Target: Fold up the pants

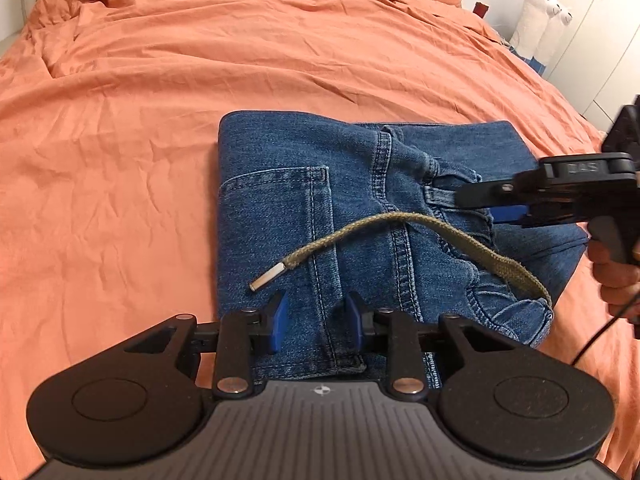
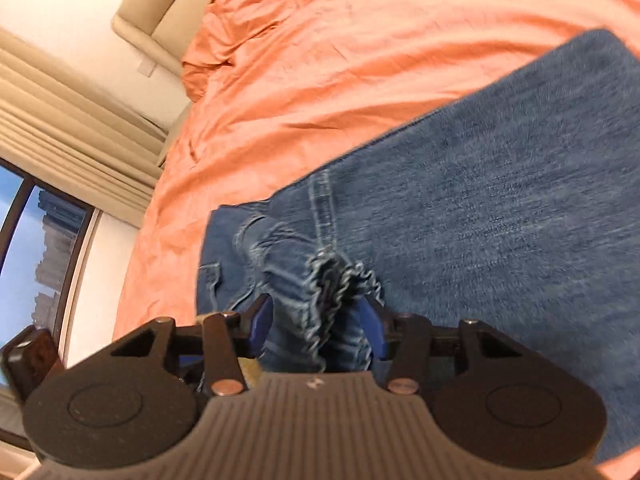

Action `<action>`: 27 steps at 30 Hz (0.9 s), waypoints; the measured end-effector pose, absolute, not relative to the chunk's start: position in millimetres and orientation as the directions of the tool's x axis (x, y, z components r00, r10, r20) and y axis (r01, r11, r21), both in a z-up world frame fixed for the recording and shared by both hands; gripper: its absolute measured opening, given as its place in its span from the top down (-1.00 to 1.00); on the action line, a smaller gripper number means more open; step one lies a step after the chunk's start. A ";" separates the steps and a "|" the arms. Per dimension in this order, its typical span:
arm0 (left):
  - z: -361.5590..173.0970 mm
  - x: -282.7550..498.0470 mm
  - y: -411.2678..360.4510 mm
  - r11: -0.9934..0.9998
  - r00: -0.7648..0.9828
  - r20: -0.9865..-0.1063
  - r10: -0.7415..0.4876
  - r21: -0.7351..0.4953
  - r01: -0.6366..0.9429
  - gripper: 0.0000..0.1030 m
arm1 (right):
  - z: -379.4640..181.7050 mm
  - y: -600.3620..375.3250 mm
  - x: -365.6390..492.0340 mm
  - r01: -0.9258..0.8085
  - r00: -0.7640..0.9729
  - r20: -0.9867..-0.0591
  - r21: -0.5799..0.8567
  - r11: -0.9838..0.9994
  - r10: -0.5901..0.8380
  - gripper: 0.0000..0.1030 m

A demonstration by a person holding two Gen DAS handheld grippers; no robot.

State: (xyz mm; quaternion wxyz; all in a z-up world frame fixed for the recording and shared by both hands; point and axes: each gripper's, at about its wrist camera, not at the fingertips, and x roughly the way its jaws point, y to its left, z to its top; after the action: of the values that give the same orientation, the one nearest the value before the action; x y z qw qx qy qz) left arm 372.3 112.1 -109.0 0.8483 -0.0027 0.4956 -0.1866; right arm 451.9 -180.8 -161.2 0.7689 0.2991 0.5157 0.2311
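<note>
- The left hand-held gripper (image 1: 316, 322) points steeply down over the near edge of the folded jeans (image 1: 360, 216), its blue pads spread a little, either side of the back pocket seam, gripping nothing.
- The right hand-held gripper (image 2: 318, 330) reaches in from the right, held by a hand (image 1: 616, 276); its pads stand apart around the bunched waistband (image 2: 340, 280), not pressing it.
- A khaki drawstring (image 1: 400, 224) with a metal tip lies loose across the denim.
- The jeans lie on a bed with a wrinkled orange sheet (image 1: 160, 100).
- A white plush toy (image 1: 540, 16) stands by white cupboards; the right wrist view shows beige curtains (image 2: 60, 128) and a window (image 2: 40, 248).
</note>
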 end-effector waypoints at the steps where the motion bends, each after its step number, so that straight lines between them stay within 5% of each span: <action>1: -109.7 373.6 110.9 0.930 0.436 -0.842 -0.318 -0.187 0.317 0.35 | -165.9 -177.4 455.7 -0.049 0.360 -0.652 0.701 0.712 0.667 0.16; 9: -110.8 378.2 110.7 0.931 0.428 -0.846 -0.318 -0.193 0.310 0.36 | -176.7 -161.8 467.4 -0.092 0.359 -0.640 0.700 0.709 0.679 0.62; 17: -54.7 354.1 134.5 0.949 0.597 -0.738 -0.314 -0.223 0.223 -0.05 | -64.0 -119.1 453.7 -0.324 0.443 -0.682 0.483 0.813 0.582 0.70; 27: -23.0 342.4 139.3 0.965 0.680 -0.687 -0.258 -0.223 0.141 -0.06 | 80.4 -106.2 465.1 -0.391 0.590 -0.706 0.175 0.903 0.392 0.71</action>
State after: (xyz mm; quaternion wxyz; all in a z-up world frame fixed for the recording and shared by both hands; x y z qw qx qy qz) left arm 342.4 139.3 -23.0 0.9133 -0.0760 0.3850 -0.1092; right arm 465.1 -106.2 80.4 0.8916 0.0007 0.3958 0.2198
